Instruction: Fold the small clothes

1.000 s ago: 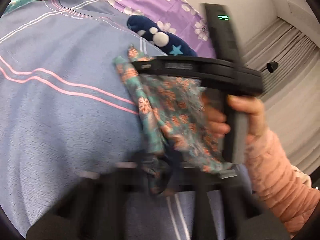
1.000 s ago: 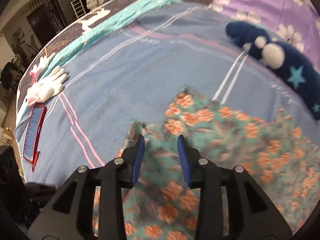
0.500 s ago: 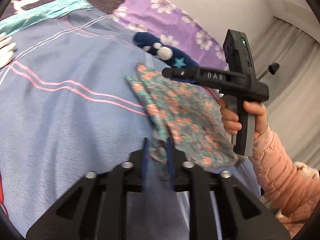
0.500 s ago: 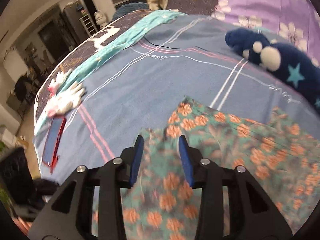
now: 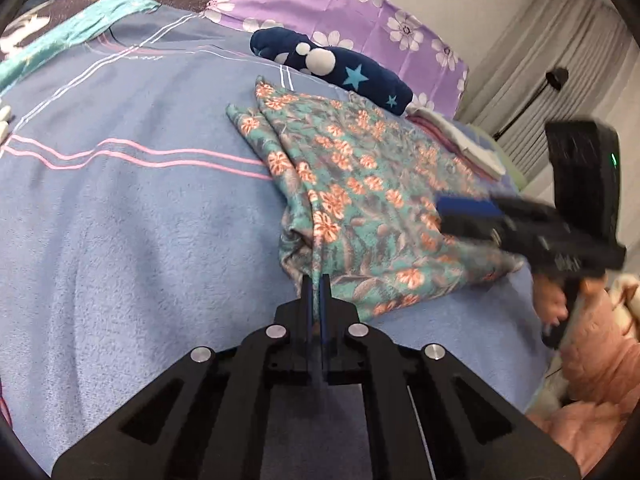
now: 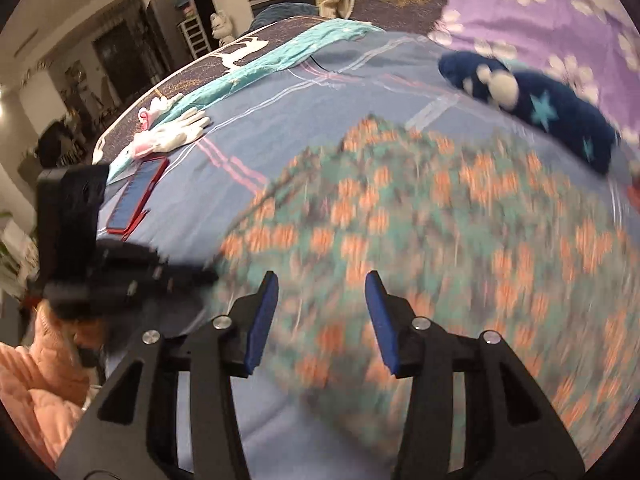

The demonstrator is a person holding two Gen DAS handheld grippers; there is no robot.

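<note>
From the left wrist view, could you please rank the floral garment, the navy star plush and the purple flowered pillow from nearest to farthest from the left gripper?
1. Floral garment: pinched at its near edge by the left gripper.
2. Navy star plush: beyond the garment's far edge, on the blue bedspread.
3. Purple flowered pillow: farthest, behind the plush at the head of the bed.

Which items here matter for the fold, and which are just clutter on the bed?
In play:
- floral garment
- left hand-held gripper, pinching its near edge
- right hand-held gripper, open above it

Lying about:
- navy star plush
- white gloves
- red-cased phone
- purple floral pillow
- folded white cloth
</note>
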